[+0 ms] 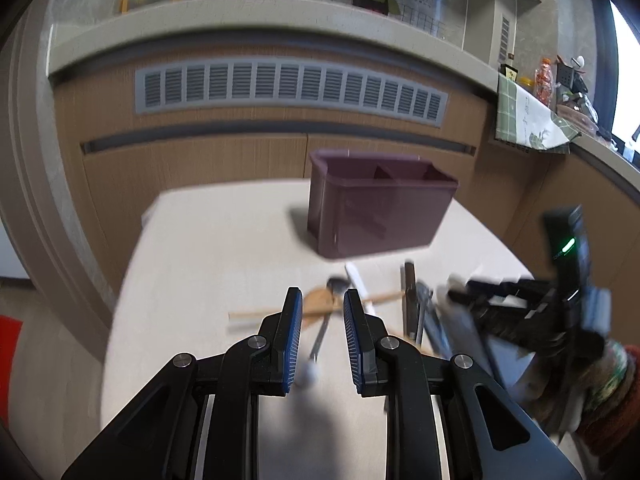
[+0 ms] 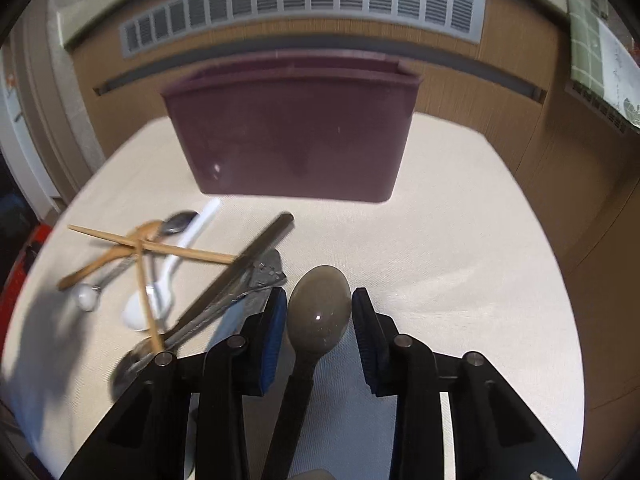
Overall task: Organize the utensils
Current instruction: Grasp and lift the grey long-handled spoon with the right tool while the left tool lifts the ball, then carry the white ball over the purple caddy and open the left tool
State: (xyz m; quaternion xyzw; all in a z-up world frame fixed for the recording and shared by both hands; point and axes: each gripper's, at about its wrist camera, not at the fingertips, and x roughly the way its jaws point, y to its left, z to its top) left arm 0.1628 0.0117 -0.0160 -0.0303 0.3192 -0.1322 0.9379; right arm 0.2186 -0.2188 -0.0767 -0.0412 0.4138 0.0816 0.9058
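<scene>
A purple utensil holder (image 1: pixel 380 208) (image 2: pixel 292 132) with a divider inside stands on the beige table (image 2: pixel 460 240). My right gripper (image 2: pixel 319 296) is shut on the bowl of a grey spoon (image 2: pixel 320 312), whose dark handle runs back between the fingers. To its left lies a pile: crossed chopsticks (image 2: pixel 160 246), a wooden spoon (image 2: pixel 104 258), a white spoon (image 2: pixel 168 276), a metal spoon with a white ball end (image 2: pixel 86 296) and a dark flat handle (image 2: pixel 248 256). My left gripper (image 1: pixel 322 300) hangs above that pile, jaws apart and holding nothing; a chopstick (image 1: pixel 248 314) lies on the table beneath it.
Wooden cabinet fronts with a grey vent grille (image 1: pixel 288 88) rise behind the table. A counter at the right carries a green cloth (image 1: pixel 524 116) and bottles. A knitted sleeve (image 1: pixel 612 400) and the right tool's black body (image 1: pixel 560 308) fill the left wrist view's right edge.
</scene>
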